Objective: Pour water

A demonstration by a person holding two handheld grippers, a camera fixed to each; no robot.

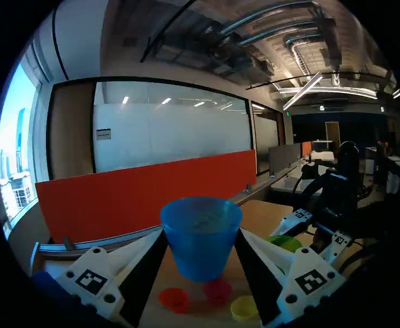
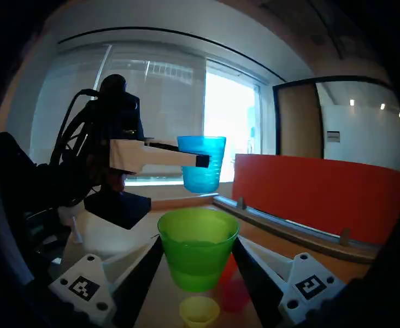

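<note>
Count: two large cups, one blue and one green; three small cups; two grippers.

Item 1. The left gripper [image 1: 201, 235] is closed part-way, with both fingers pressing the sides of the blue cup [image 1: 201, 254]. The cup stands upright with its mouth up, in front of the orange partition [image 1: 145, 197] and raised clear of the tabletop [image 1: 260, 213]. In the right gripper view this gripper is held level, and one finger reaches flat along the side of the blue cup, towards the partition.

Item 2. The right gripper [image 2: 198, 243] is closed to the same extent, with both fingers clamped on the green cup [image 2: 198, 265]. This cup is also upright. It sits lower than the blue cup and on the near side of the partition. Its lower part shows a darker band, but I cannot tell whether that is water. The contents of the blue cup cannot be made out.

Item 3. The three small cups rest on the tabletop below the held cups, on the near side of the partition: an orange small cup [image 1: 174, 299], a pink small cup [image 1: 217, 290] and a yellow small cup [image 1: 244, 308]. They are close together and all stand mouth up.

Item 4. The two large cups are apart and not touching, and neither is tilted.
</note>
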